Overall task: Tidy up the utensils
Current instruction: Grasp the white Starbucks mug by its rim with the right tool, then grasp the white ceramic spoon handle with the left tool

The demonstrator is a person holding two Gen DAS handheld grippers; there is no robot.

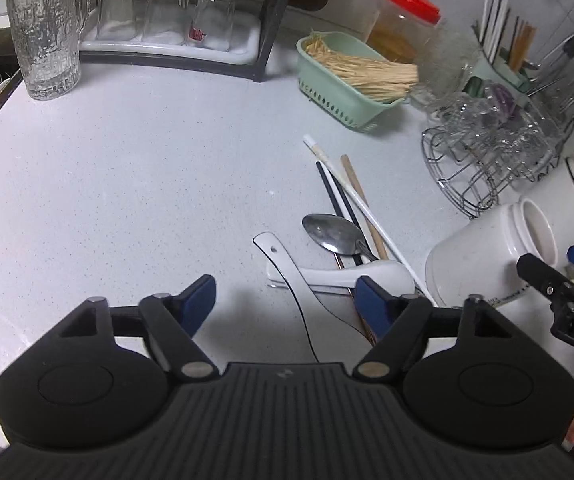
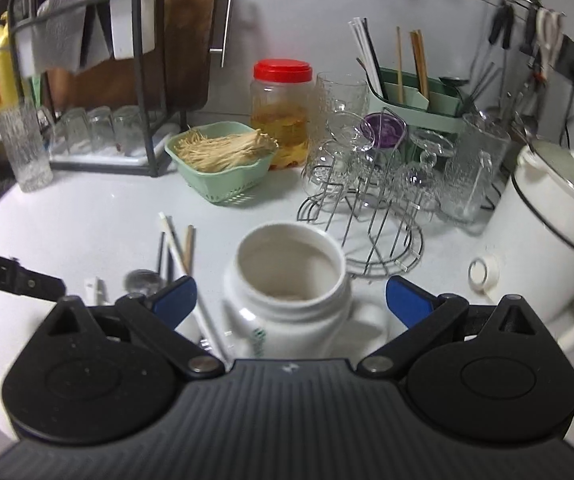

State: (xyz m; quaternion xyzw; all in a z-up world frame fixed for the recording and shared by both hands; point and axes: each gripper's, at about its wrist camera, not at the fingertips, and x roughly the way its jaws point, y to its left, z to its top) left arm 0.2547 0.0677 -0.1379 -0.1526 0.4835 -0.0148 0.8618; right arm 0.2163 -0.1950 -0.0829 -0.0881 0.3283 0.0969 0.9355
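Note:
On the white counter lie a white ceramic spoon, a metal spoon and several chopsticks in a loose pile. My left gripper hangs just above the pile, open, its right pad over the ceramic spoon's bowl and nothing gripped. Right of the pile stands an open white jar without a lid. My right gripper is open, with the white jar between its blue pads, which stand apart from it. The metal spoon and chopsticks show left of the jar.
Behind the pile stands a green basket of thin sticks, with a red-lidded jar behind it. A wire rack of glasses, a green utensil holder and a white pot fill the right. A glass mug stands far left.

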